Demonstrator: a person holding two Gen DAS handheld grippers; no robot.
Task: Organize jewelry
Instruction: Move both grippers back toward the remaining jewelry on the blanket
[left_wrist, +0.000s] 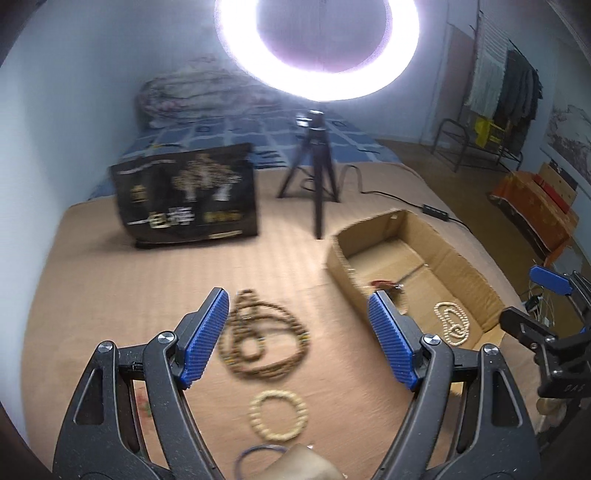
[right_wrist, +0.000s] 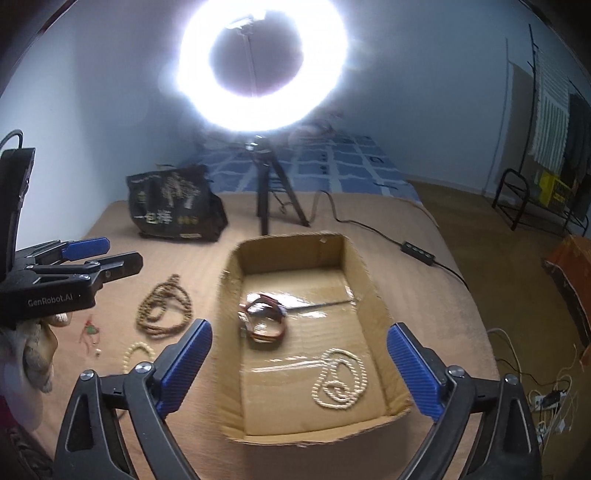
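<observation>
You can read "GenRobot.AI" in pale letters on the black body of the left gripper (right_wrist: 122, 254) as the right wrist view shows it. The black bag (right_wrist: 173, 203) standing on the mat carries large gold Chinese characters, of which "包梅" is legible; its smaller print is too blurred to read. In the left wrist view, the right gripper (left_wrist: 532, 299) bears faint letters resembling "GAS".

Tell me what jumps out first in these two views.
The glaring ring light on its tripod dominates the back of the bed. Below it, the open cardboard box holds a red-brown bracelet and a coiled cream bead necklace. Left of the box, a brown bead necklace and cream bracelet lie on the tan cover.
</observation>
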